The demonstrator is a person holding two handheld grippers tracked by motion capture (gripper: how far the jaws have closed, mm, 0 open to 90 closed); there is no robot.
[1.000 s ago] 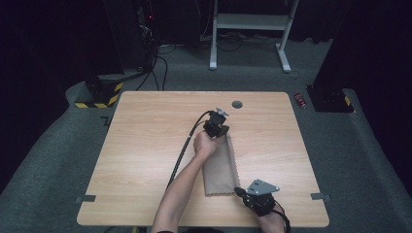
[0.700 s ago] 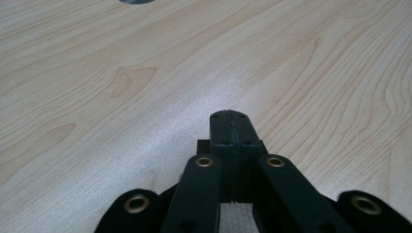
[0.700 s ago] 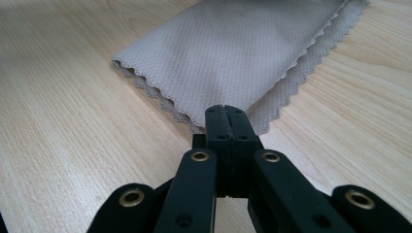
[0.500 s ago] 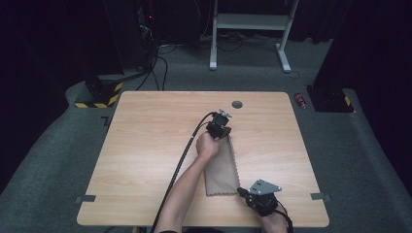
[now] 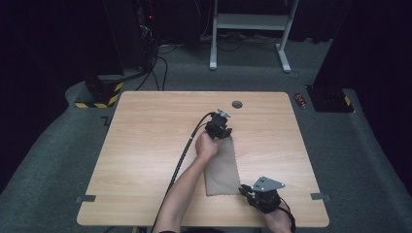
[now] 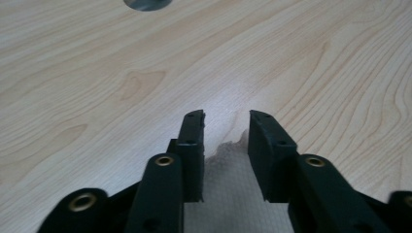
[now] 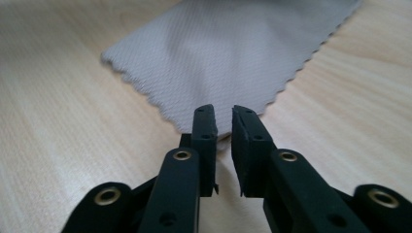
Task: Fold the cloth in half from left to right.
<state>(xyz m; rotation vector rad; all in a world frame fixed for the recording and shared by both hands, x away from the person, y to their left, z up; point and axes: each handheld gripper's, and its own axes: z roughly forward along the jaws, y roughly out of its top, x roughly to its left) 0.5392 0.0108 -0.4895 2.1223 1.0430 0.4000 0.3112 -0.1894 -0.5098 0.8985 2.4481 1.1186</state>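
Release step: left gripper (image 6: 226, 133) and right gripper (image 7: 222, 127) jaws just opening, parted, gripping nothing; cloth (image 5: 221, 167) corners between them, flat on table (image 5: 145, 145). Next, judged: lift both clear.

A rectangular light wooden surface (image 5: 145, 145) with pale grain and rounded corners stands on grey carpeted floor (image 5: 58, 170). A round grey grommet (image 5: 237, 104) sits in it near the far edge. One folded beige-grey woven cloth with scalloped edges (image 5: 222, 172) lies flat on it, right of centre.
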